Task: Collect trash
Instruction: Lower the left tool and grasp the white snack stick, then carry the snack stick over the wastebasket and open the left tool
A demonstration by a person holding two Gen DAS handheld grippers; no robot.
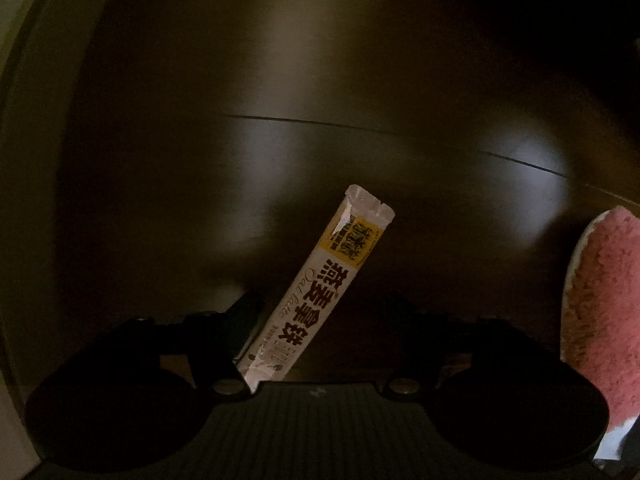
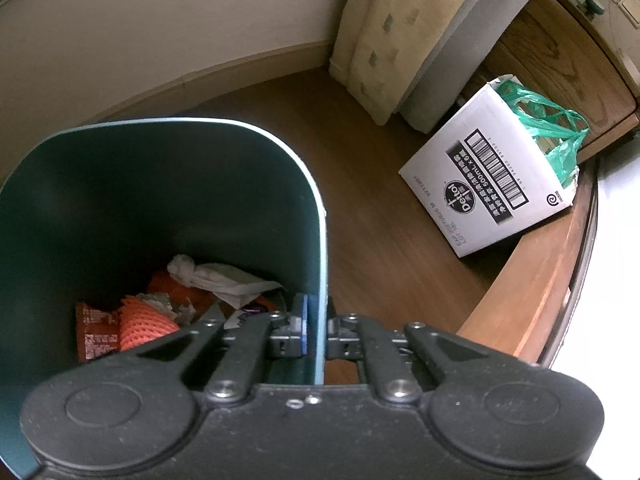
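White sachet (image 1: 310,292), one, printed "Oat latte", lies on dark floor (image 1: 280,80) between parted left gripper (image 1: 320,312) fingers, unpressed. Right gripper (image 2: 316,332) clamps teal bin (image 2: 160,184) rim. One "Dettol" box (image 2: 488,176).

Between our left gripper's (image 1: 320,312) fingers a long printed paper sachet (image 1: 316,292) lies slanting on the dark glossy floor (image 1: 320,80), a pink fuzzy slipper (image 1: 600,304) to its right. Our right gripper (image 2: 316,336) straddles the dark green plastic bin's (image 2: 168,184) wall, crumpled wrappers (image 2: 172,308) inside; a white cardboard box (image 2: 488,176) sits ahead, rightward.
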